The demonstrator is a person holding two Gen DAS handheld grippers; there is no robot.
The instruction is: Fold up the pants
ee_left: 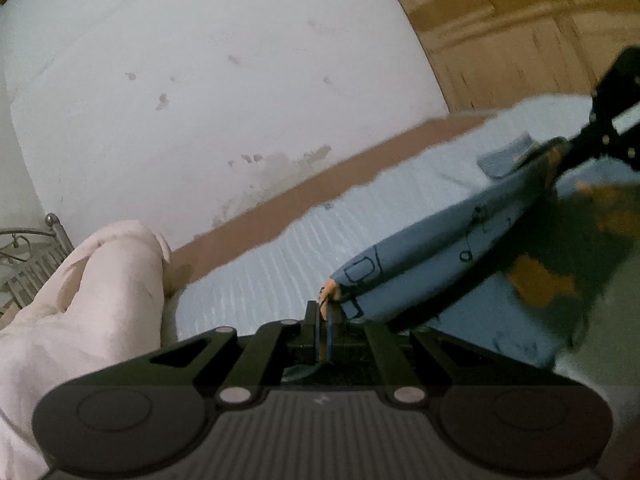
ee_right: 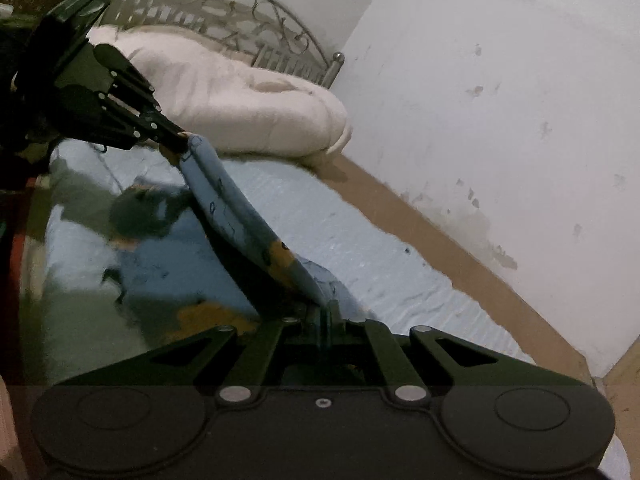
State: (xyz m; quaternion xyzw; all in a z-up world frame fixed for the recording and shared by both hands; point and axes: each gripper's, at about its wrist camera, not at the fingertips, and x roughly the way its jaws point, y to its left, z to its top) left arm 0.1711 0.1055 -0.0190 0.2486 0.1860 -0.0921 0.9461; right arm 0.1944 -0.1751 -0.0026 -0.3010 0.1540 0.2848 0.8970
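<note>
The blue printed pants [ee_left: 432,256] are hanging taut above the pale blue mattress [ee_left: 256,276], their stretched edge running lengthwise from the left gripper [ee_left: 326,312] to the right gripper [ee_left: 560,152]. Both sets of jaws are pinching that edge, fabric wedged between closed fingers. The lower cloth is sagging in blurred, dark folds, hard to make out. A pink quilt [ee_right: 240,100] is lying by the metal headboard [ee_right: 248,20].

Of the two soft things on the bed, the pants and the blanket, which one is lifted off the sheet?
The pants. Their blue edge hangs stretched between the left gripper and right gripper, both shut on it. The pink blanket lies heaped by the headboard, untouched.
</note>
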